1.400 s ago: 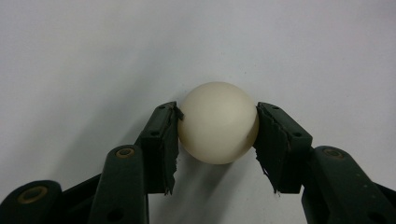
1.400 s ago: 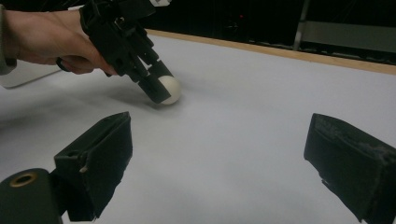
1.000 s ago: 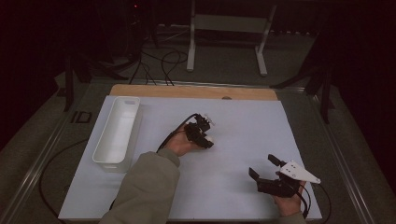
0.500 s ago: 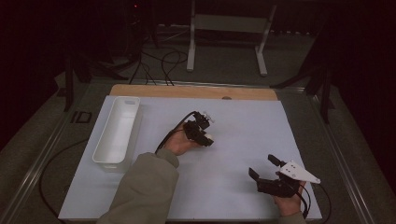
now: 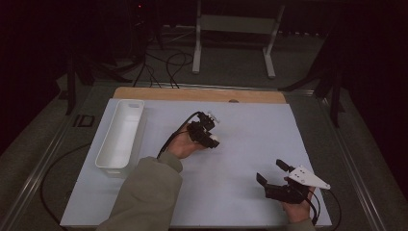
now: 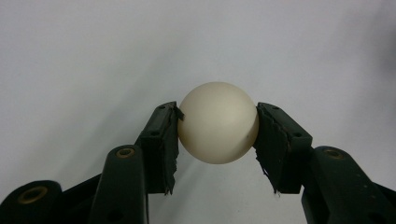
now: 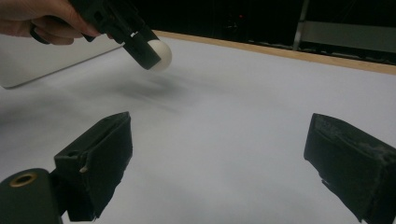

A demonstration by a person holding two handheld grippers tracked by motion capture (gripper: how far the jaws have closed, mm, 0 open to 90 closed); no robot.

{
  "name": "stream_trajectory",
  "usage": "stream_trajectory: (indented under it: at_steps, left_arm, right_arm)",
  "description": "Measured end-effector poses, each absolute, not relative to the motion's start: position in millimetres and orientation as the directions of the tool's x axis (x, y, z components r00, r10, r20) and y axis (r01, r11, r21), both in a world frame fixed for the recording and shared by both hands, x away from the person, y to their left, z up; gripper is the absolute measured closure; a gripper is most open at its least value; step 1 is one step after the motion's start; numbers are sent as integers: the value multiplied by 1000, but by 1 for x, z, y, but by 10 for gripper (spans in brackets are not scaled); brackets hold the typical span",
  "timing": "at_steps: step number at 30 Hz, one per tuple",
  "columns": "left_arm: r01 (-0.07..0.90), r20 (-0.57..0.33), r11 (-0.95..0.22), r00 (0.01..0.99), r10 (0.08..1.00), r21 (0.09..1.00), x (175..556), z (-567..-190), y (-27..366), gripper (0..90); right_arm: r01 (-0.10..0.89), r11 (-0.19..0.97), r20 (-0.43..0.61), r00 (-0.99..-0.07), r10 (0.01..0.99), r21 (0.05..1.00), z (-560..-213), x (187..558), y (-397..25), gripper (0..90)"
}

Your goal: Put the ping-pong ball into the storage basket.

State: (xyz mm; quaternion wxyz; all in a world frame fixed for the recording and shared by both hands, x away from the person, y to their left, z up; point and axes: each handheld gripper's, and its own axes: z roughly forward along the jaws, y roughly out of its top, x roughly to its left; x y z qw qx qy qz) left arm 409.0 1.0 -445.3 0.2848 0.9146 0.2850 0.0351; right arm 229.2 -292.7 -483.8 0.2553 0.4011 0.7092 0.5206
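While left gripper [image 6: 217, 128] clamps ball [image 6: 218, 122]

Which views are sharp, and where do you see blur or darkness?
Left gripper view: the white ball is sharp on evenly lit white. Right gripper view: the left claw with the ball looks soft, above a faint blurred shadow. High view: the table is bright, the surroundings nearly black.

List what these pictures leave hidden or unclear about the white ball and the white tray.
- Small round white ball: its sides are covered by the left gripper pads in the left gripper view.
- Long white plastic tray: cut off by the frame edge and the hand in the right gripper view.
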Motion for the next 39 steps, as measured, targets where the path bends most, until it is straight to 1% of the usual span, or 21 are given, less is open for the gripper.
stream_trajectory:
  at_steps: [22,39]
  left_arm:
    - [503,-98,-668,832,546,549,408,-429,14,513]
    - [494,-80,-669,832,549,556,406,-414,28,514]
  right_arm:
    - [310,133,62,-547,835,941,-485,230,-293,75]
    - [310,129,66,-546,835,942,-485,230,-293,75]
